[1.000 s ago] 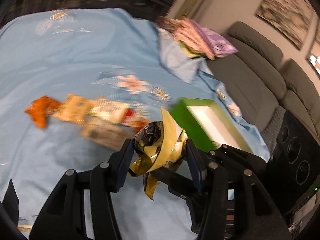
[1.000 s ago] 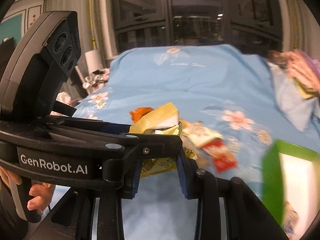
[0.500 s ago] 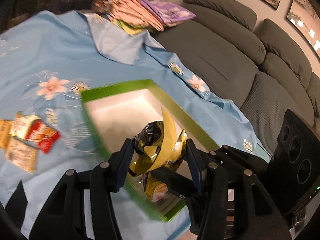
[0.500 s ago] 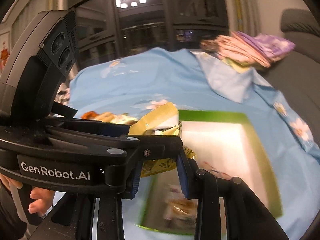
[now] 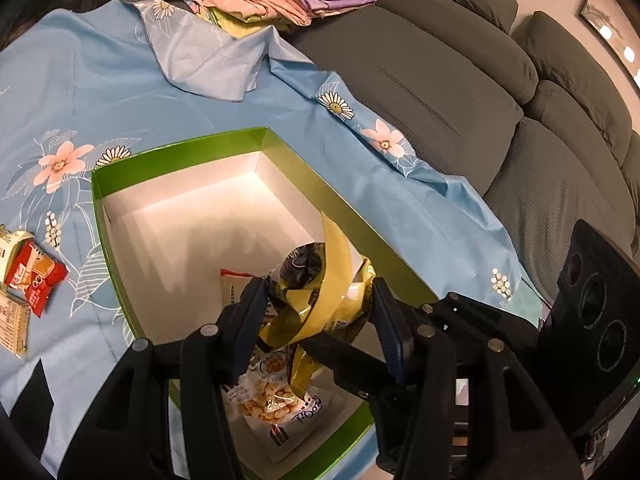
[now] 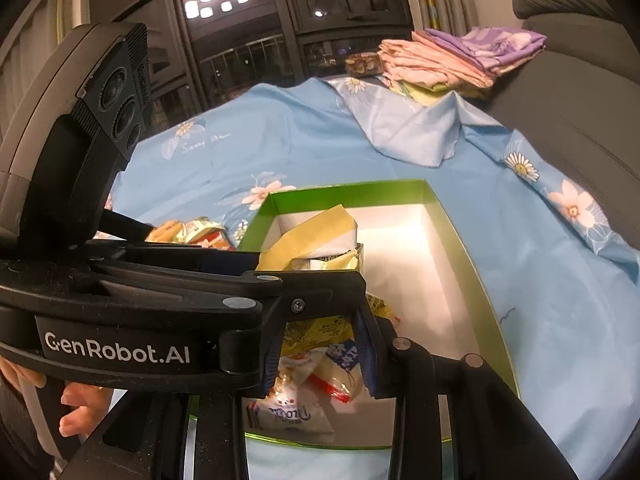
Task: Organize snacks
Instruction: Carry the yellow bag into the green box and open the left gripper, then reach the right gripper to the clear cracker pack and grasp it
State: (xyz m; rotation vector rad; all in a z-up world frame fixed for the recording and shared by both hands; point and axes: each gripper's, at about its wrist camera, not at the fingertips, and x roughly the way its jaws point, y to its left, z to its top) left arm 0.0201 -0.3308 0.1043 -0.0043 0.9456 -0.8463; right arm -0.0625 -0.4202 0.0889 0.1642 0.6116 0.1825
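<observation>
Left gripper (image 5: 320,304) fingers clenched on a crumpled yellow-and-black foil snack packet (image 5: 320,292). Right gripper (image 6: 320,344) fingers also clamped on the same packet (image 6: 316,328), lower end, from the other side. Packet hung over the near end of the green-rimmed white cardboard box (image 5: 180,148), above a clear bag of pale puffed snacks (image 5: 268,400) already lying inside. Packet looked light, soft, crinkly, probably slippery; crushable contents, so best pinched at the bunched foil or seam, not the belly. More loose wrapped snacks (image 5: 32,280) lay on the blue floral cloth (image 5: 100,92) left of the box. Box's near corner hidden by the fingers; packet print unreadable.
</observation>
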